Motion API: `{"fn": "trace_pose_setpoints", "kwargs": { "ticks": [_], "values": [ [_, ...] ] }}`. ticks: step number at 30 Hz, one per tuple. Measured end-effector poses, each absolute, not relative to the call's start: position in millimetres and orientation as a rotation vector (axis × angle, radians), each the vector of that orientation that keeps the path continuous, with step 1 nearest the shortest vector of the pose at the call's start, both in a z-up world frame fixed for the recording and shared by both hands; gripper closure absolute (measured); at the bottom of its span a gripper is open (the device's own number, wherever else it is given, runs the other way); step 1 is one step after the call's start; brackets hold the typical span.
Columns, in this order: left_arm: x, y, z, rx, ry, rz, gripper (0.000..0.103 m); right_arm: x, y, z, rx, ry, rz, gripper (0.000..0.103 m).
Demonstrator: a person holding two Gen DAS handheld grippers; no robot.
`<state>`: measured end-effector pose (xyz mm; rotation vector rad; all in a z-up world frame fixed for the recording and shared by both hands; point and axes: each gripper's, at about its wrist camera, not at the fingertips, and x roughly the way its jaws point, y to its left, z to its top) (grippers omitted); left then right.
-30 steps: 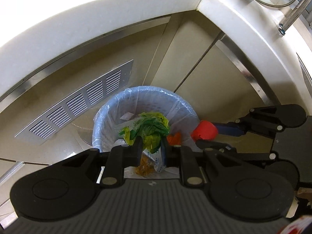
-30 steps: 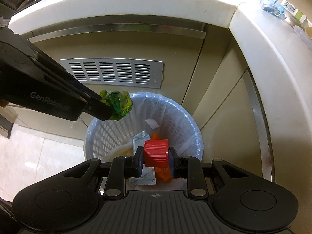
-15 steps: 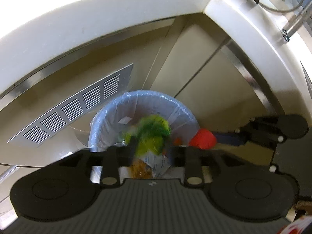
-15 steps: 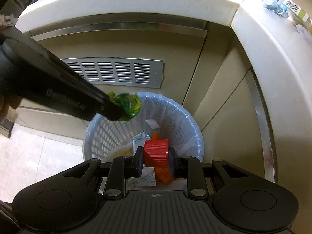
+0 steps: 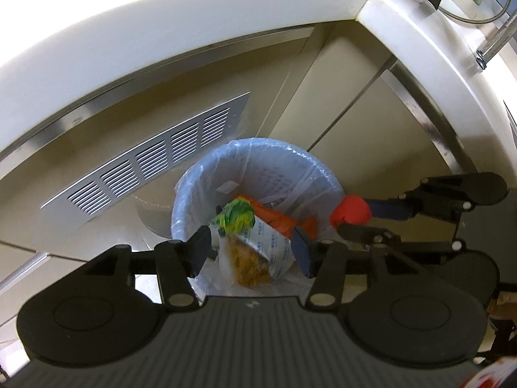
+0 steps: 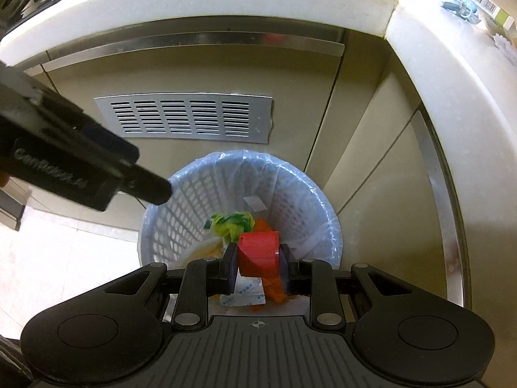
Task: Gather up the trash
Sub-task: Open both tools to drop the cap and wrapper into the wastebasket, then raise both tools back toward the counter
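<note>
A white lattice trash basket with a clear liner stands on the floor in the cabinet corner. A crumpled green and yellow wrapper lies inside it on an orange wrapper and a white sachet. Above the basket hangs my left gripper, its jaws opening with nothing between them. My right gripper is shut on a red ribbed bottle cap, over the basket's near side. The green wrapper shows just beyond the cap. The cap also appears in the left wrist view, right of the rim.
A white countertop wraps around the corner above beige cabinet doors. A metal vent grille sits in the panel behind the basket. Small items lie on the counter at the far right. Pale floor tiles lie to the left.
My left gripper opened and let go of the green wrapper, which dropped into the basket. The right gripper kept still with the red cap.
</note>
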<state>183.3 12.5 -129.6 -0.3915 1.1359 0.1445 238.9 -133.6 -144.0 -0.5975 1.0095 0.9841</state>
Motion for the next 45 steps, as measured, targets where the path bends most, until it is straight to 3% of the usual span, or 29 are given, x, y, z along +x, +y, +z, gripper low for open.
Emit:
{"fn": "trace_pose_setpoints", "kwargs": {
  "ticks": [10, 11, 12, 14, 29, 45],
  "values": [
    [166.6, 18.9, -128.3, -0.399, 1.121, 0.182, 0.053, 240.0, -126.2, -144.2, -0.564, 0.997, 0.99, 0.076],
    [165.7, 19.5, -128.6, -0.4, 1.121, 0.185, 0.053, 240.2, -125.2, -144.5, -0.564, 0.999, 0.989, 0.073],
    [164.8, 19.6, -128.9, -0.399, 1.122, 0.188, 0.053, 240.4, -125.0, -144.9, -0.566, 1.002, 0.988, 0.06],
    [161.9, 20.8, -129.2, -0.397, 1.125, 0.193, 0.053, 241.3, -125.3, -144.9, -0.554, 1.014, 0.986, 0.051],
    [150.2, 17.1, -117.7, -0.371, 1.089, 0.173, 0.053, 228.8, -128.1, -122.9, -0.567, 0.995, 0.985, 0.051],
    [156.2, 1.9, -49.6, -0.278, 0.913, 0.119, 0.053, 230.5, -154.3, -26.0, -0.416, 0.694, 0.906, 0.051]
  ]
}}
